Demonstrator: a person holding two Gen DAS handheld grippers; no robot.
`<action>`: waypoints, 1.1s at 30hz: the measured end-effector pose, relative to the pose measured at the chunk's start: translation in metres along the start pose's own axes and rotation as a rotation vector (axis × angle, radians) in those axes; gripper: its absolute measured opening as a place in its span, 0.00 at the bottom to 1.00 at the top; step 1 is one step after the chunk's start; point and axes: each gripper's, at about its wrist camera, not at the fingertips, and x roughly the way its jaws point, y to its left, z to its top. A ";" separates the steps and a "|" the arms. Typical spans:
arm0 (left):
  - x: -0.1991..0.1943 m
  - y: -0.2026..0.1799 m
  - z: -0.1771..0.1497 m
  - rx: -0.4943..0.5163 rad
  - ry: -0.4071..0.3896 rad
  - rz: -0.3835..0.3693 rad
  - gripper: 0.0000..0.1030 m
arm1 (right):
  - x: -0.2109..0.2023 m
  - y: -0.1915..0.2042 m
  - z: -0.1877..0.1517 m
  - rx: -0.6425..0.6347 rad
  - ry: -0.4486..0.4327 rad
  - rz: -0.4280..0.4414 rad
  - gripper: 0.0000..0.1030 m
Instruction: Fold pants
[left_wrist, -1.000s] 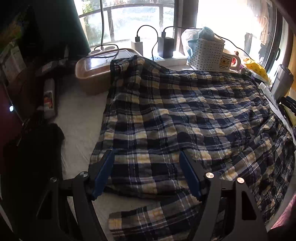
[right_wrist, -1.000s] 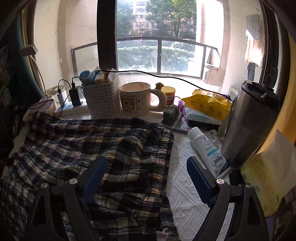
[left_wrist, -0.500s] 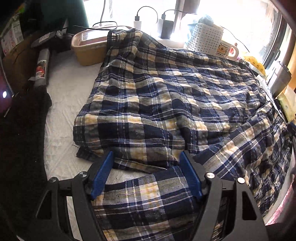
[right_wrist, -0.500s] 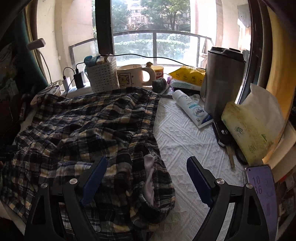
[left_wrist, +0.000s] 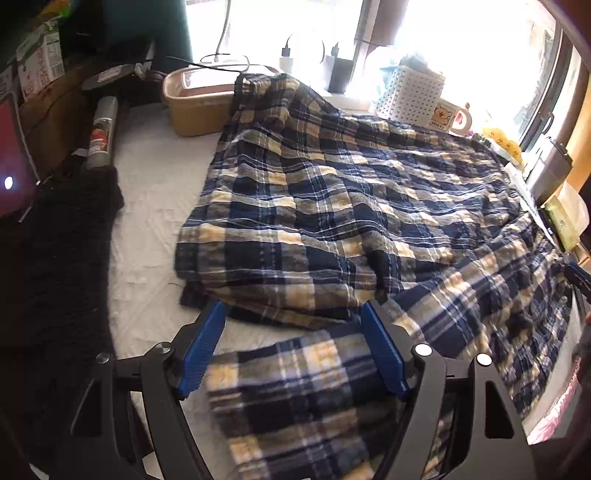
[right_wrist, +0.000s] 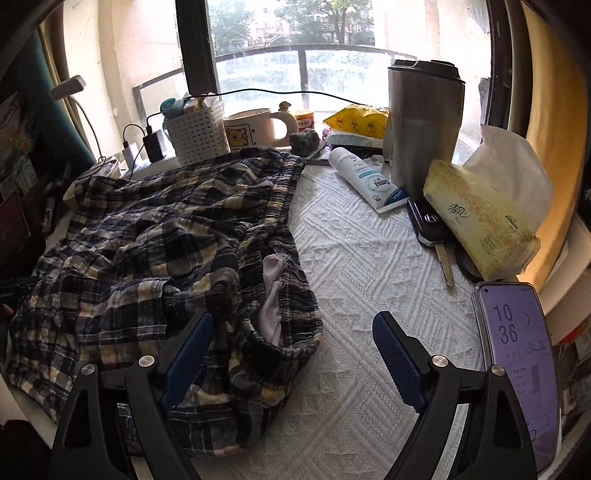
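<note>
Plaid pants spread rumpled over the white textured cloth, waistband bunched at the near right. Left gripper released, jaws wide above a near pant leg, pads not pressing. Right gripper released too, straddling the waistband edge. Phone lying near right.

Big window across top of right wrist frame — dark vertical frame bar, balcony railing, trees beyond; daylight blown out upper right in left wrist view — white textured tablecloth lower centre, yellow curtain right edge
</note>
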 end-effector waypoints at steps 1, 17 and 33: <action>-0.005 0.004 -0.002 -0.004 -0.005 -0.019 0.75 | -0.001 0.000 -0.001 0.001 -0.001 0.009 0.87; 0.037 -0.031 0.034 0.063 0.094 -0.097 0.26 | 0.014 0.010 0.004 0.008 0.030 0.024 0.67; 0.020 -0.036 0.104 0.157 -0.190 0.009 0.00 | -0.025 0.005 0.014 0.044 -0.027 0.091 0.05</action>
